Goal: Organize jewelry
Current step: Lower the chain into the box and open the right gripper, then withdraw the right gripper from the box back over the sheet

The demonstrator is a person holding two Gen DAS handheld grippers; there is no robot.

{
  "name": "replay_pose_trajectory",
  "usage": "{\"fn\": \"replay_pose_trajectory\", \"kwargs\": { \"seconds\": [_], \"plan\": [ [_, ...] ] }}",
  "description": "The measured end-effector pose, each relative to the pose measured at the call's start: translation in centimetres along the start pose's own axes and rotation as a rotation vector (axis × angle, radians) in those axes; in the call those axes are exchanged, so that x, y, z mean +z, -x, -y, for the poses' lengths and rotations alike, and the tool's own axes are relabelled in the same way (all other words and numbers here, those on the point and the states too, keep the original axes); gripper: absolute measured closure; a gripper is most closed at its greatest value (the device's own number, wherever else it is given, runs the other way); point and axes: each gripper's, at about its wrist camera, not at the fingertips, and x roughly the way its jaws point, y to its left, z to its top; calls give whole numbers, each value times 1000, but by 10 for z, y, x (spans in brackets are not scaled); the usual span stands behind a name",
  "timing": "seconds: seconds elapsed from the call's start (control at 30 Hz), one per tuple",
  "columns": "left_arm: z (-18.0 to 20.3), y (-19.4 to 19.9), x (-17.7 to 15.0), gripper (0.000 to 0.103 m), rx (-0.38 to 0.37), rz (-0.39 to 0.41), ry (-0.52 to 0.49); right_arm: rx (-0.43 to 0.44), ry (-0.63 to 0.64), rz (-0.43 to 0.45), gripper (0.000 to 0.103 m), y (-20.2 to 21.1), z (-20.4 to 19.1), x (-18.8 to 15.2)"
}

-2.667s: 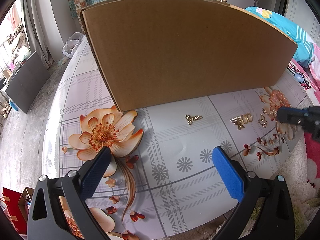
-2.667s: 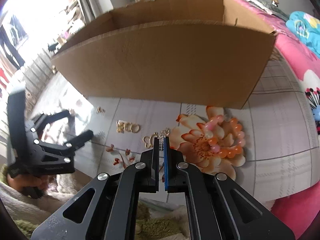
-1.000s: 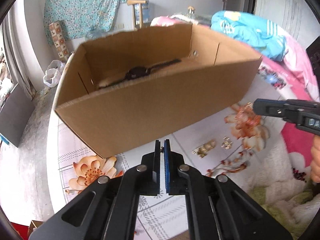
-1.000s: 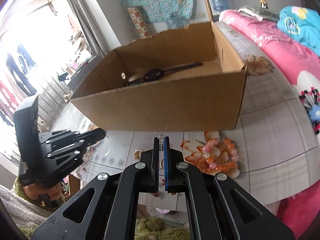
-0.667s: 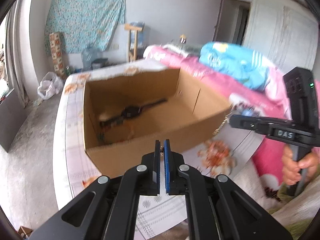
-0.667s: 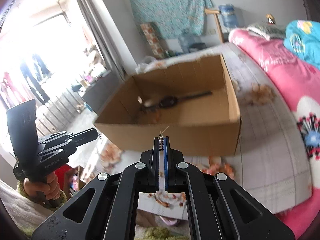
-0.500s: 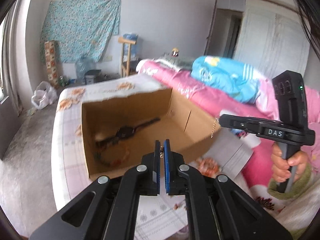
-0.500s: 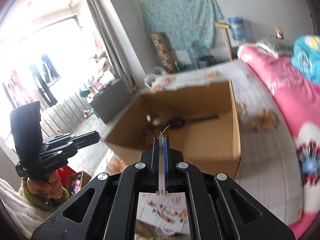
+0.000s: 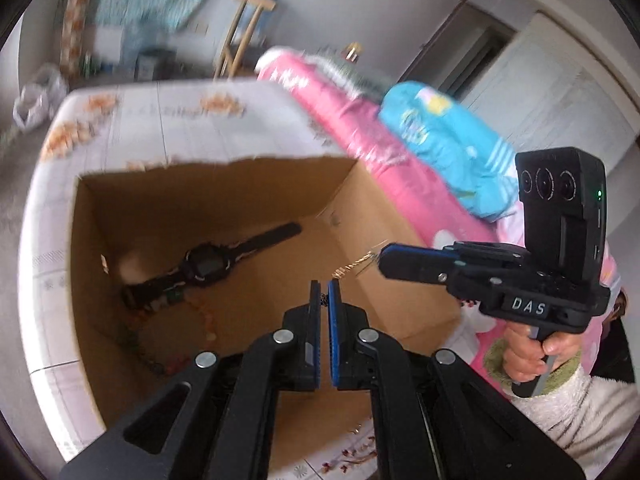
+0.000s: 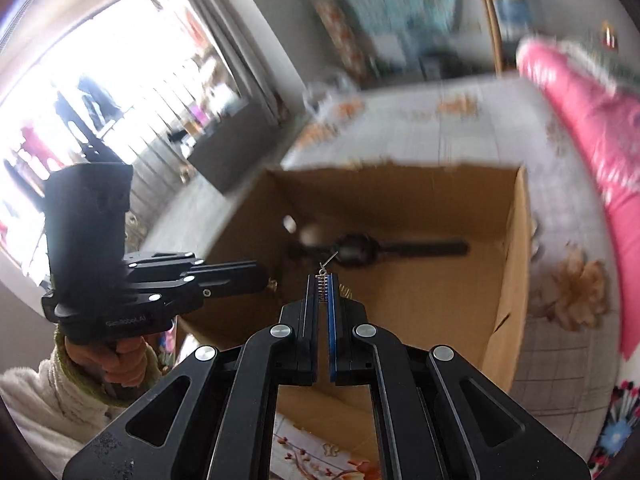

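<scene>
An open cardboard box (image 9: 224, 200) (image 10: 400, 200) stands on the flowered table, with a black watch (image 9: 204, 268) (image 10: 352, 250) and a bead string (image 9: 140, 344) on its floor. My left gripper (image 9: 324, 286) (image 10: 264, 276) is shut on a small gold piece (image 10: 273, 282) and hangs over the box's near-left part. To its right, my right gripper (image 10: 323, 280) (image 9: 382, 258) is shut on a gold dangle earring (image 10: 322, 288) (image 9: 354, 269) whose hook sticks out above the pads. It too hangs over the box opening.
The box sits on a table with a flowered cloth (image 9: 180, 108). Pink bedding (image 9: 360, 120) and a blue bundle (image 9: 440, 140) lie to the right. A hand (image 9: 528, 356) grips the right gripper's handle. A loose gold piece (image 10: 332, 450) lies on the cloth before the box.
The left gripper, open above the table at first, is now shut on a small gold piece. Both grippers have risen and moved forward from the box's front to above its opening.
</scene>
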Motion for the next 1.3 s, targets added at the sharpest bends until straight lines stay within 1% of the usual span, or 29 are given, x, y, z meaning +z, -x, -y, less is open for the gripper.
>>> {"fn": "replay_pose_trajectory", "kwargs": {
  "seconds": [0.03, 0.1, 0.17, 0.2, 0.23, 0.3, 0.37, 0.6, 0.67, 0.73, 0.8, 0.9, 1.0, 1.07, 1.1, 1.13, 1.27, 1.3],
  "plan": [
    [-5, -12, 3, 100, 13, -34, 15, 2, -7, -37, 101, -11, 4, 3],
    [-13, -31, 6, 100, 29, -86, 34, -9, -18, -77, 101, -25, 9, 7],
    [-20, -46, 10, 100, 64, -134, 54, -26, -10, -110, 101, -36, 11, 11],
    [-22, -51, 12, 100, 71, -153, 63, -35, -12, -128, 100, -42, 12, 12],
    [-24, -55, 13, 99, 79, -167, 74, -41, -18, -139, 97, -46, 13, 13],
    [-29, -62, 16, 98, 101, -181, 90, -50, -16, -139, 97, -49, 14, 16],
    [-31, -63, 16, 89, 105, -181, 107, -53, -19, -128, 97, -50, 18, 20],
    [-33, -61, 16, 86, 123, -165, 101, -55, -47, -86, 95, -38, 28, 23],
    [-31, -58, 16, 86, 128, -159, 94, -62, -53, -71, 93, -34, 29, 26],
    [-28, -55, 14, 86, 131, -144, 84, -71, -54, -57, 91, -30, 29, 26],
    [-23, -48, 13, 85, 131, -119, 71, -77, -54, -32, 85, -24, 26, 25],
    [-14, -29, 5, 81, 139, -56, 31, -74, -60, 28, 78, -7, 17, 16],
    [-3, -2, -9, 71, 153, 22, -21, -63, -61, 96, 74, 10, 4, 3],
    [3, 18, -21, 56, 171, 68, -47, -56, -56, 142, 68, 22, -5, -7],
    [5, 25, -25, 54, 176, 85, -52, -50, -53, 162, 66, 27, -9, -11],
    [8, 35, -32, 48, 179, 107, -58, -40, -46, 187, 64, 34, -15, -18],
    [16, 73, -59, 31, 206, 186, -81, -15, -33, 233, 59, 48, -31, -35],
    [18, 78, -65, 29, 211, 198, -85, -8, -30, 241, 59, 50, -35, -41]
  ]
}}
